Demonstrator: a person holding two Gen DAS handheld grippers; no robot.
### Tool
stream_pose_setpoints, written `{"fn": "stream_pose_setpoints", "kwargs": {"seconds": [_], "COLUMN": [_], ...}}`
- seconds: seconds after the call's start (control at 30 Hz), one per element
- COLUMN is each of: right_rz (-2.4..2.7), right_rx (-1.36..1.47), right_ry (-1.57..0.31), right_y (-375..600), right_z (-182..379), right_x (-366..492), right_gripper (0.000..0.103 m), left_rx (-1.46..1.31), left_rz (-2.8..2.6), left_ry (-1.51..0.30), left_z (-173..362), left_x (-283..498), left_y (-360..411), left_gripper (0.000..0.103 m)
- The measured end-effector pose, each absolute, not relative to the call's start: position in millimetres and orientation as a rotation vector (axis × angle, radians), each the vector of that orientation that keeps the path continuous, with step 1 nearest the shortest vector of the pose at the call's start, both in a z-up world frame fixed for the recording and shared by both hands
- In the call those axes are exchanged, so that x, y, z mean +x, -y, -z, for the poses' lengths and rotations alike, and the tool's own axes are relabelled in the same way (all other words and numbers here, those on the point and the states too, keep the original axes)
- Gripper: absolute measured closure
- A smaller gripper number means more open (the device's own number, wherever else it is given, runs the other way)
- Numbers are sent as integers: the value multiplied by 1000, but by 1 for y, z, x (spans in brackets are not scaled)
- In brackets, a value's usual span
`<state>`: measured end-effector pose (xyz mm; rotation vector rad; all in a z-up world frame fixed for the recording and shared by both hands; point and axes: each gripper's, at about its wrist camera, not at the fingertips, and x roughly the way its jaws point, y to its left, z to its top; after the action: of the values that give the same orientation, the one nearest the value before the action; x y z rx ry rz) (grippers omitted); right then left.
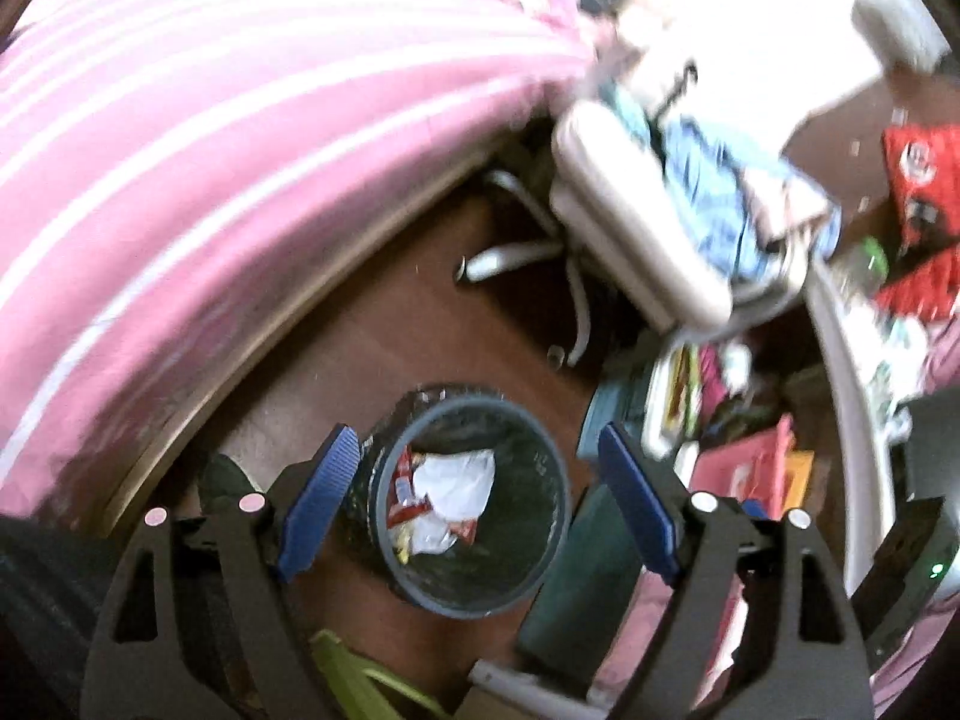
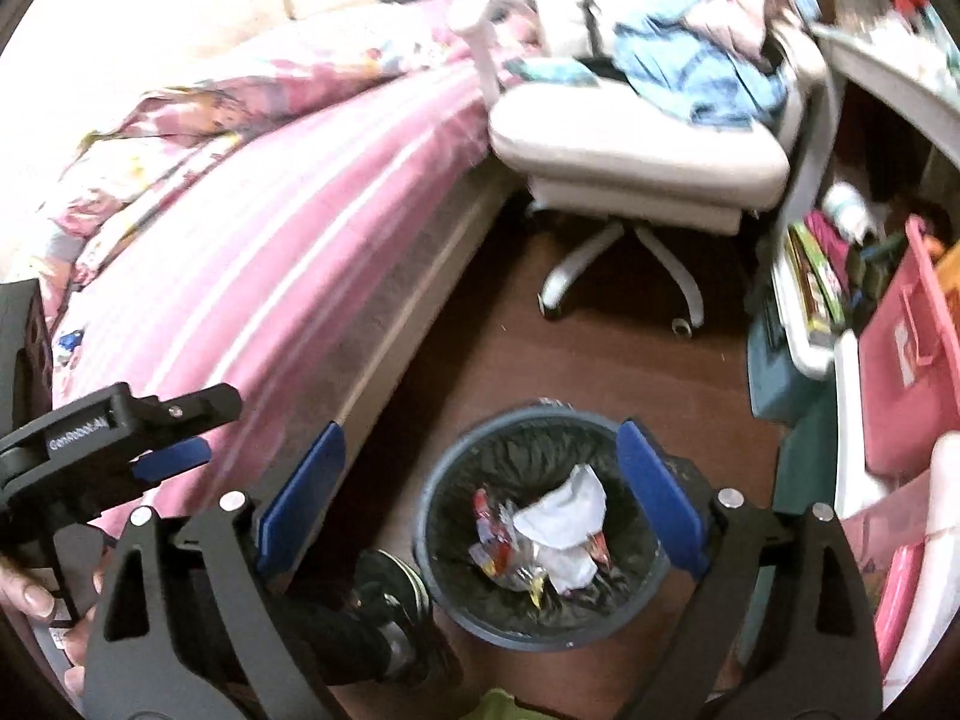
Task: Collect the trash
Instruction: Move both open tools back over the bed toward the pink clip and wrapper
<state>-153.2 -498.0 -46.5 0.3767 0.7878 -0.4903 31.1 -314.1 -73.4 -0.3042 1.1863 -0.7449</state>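
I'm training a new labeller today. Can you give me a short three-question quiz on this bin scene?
1. True or false: both grippers hold trash.
2. What lies in the trash bin? A) crumpled white paper and wrappers B) shoes C) nothing
3. What piece of furniture stands beyond the bin?

Key:
1. False; the left gripper and right gripper are open and empty.
2. A; white paper.
3. A white swivel chair.

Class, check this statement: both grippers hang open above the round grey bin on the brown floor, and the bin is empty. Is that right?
Not quite. The round grey bin is not empty: crumpled white paper and colourful wrappers lie inside, as the right wrist view shows. The rest stands: the left gripper and right gripper are open above it.
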Motion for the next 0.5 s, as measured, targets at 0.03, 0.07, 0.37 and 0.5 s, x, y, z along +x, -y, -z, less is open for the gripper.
{"fn": "stream_pose_setpoints", "kwargs": {"seconds": [0.03, 0.07, 0.37, 0.5], "right_rz": [480, 471, 365, 302], "right_rx": [361, 349, 189, 154], "right_ry": [-775, -765, -670, -633], "right_y": [491, 486, 422, 399], "right_z": [40, 35, -6, -24], "right_x": [-151, -149, -128, -113], "right_gripper": [11, 11, 10, 9], "left_rx": [-326, -351, -528, -570], "left_rz": [740, 735, 727, 696], "left_ry": [-1167, -1143, -958, -885], "left_z": [69, 63, 28, 17], "left_x": [30, 29, 8, 9], "left_y": [306, 297, 224, 195], "left_gripper": [23, 23, 22, 21]}}
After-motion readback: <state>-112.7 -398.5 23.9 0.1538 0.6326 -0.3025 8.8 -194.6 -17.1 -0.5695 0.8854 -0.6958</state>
